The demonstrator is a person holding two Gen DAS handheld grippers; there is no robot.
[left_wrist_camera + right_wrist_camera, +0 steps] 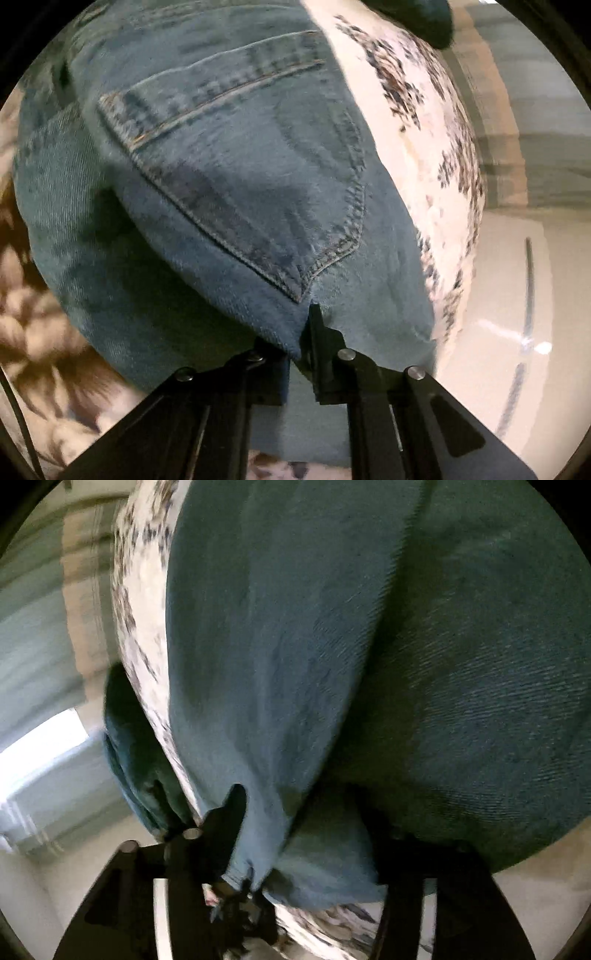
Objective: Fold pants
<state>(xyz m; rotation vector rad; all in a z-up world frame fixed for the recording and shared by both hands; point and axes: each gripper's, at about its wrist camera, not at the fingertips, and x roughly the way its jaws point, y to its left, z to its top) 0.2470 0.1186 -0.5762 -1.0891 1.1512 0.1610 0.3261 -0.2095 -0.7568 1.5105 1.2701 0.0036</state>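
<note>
The blue jeans point(229, 177) fill the left wrist view, back pocket point(251, 192) facing me, lying over a floral bedspread point(417, 122). My left gripper point(297, 350) is shut on a fold of the denim just below the pocket's tip. In the right wrist view the jeans point(332, 646) fill most of the frame in a thick fold. My right gripper point(295, 845) is shut on the jeans, with denim bunched between its black fingers point(225, 816); the right finger is mostly hidden under cloth.
The white and dark floral bedspread point(140, 602) runs under the jeans and ends at an edge beside them. Beyond it lies a pale glossy floor point(517, 295) and a wall. A bright window or door point(44, 746) shows at the left.
</note>
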